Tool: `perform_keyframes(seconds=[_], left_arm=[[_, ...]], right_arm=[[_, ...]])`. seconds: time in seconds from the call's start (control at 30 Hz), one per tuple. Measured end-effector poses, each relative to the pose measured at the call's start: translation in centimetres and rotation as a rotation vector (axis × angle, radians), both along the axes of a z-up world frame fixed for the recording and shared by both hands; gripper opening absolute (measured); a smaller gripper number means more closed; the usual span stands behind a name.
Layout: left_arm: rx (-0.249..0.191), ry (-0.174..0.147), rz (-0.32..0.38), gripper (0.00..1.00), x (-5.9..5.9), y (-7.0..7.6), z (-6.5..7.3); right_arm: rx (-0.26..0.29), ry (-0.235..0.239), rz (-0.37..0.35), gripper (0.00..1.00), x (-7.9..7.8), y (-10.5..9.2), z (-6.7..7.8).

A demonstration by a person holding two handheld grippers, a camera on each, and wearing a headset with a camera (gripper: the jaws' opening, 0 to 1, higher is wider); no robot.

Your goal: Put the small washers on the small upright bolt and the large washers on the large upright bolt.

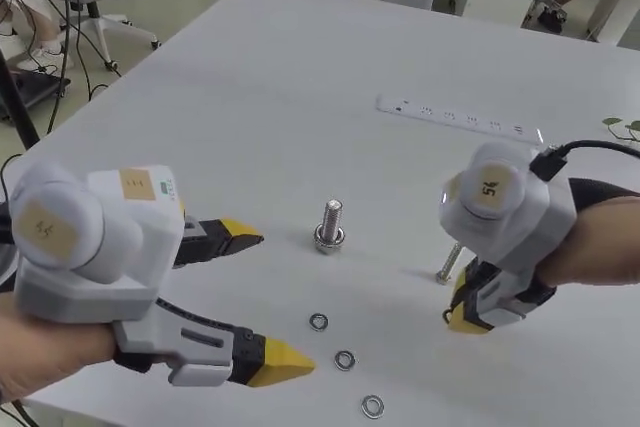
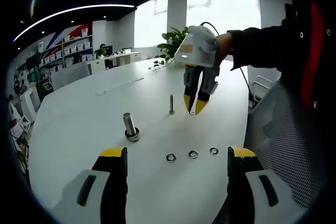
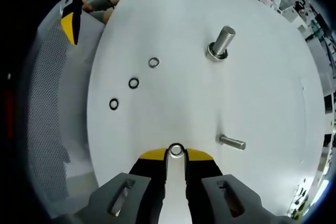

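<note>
Left gripper (image 1: 278,297) hovers, jaws apart; right gripper (image 3: 177,155) pinches 1 washer (image 3: 176,150) by its rim, which could slip short of the small bolt (image 3: 232,142).

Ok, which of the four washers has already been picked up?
The washer pinched in the right gripper, close to the small bolt. The three loose washers lie in a row on the table.
</note>
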State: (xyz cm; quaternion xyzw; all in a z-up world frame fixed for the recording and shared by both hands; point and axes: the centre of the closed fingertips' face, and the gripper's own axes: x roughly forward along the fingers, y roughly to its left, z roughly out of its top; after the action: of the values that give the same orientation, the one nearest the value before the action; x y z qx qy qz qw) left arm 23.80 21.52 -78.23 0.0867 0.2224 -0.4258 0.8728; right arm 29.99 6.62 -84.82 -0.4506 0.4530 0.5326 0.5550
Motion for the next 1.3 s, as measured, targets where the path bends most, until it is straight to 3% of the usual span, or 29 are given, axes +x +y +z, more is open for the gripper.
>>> perform_keyframes(seconds=[0.6, 0.97, 1.3], left_arm=[[-0.004, 0.000, -0.001, 0.77, 0.0, 0.0, -0.1], [-0.006, 0.002, -0.003, 0.77, 0.1, 0.0, -0.2], [-0.008, 0.004, 0.003, 0.77, 0.1, 0.2, -0.2]], right_arm=[[0.000, -0.053, -0.043, 0.13, 2.2, -1.6, 2.4], [0.017, -0.095, -0.046, 0.13, 3.7, -1.3, 4.6], [0.012, -0.120, -0.010, 0.13, 5.1, -0.2, 5.3]])
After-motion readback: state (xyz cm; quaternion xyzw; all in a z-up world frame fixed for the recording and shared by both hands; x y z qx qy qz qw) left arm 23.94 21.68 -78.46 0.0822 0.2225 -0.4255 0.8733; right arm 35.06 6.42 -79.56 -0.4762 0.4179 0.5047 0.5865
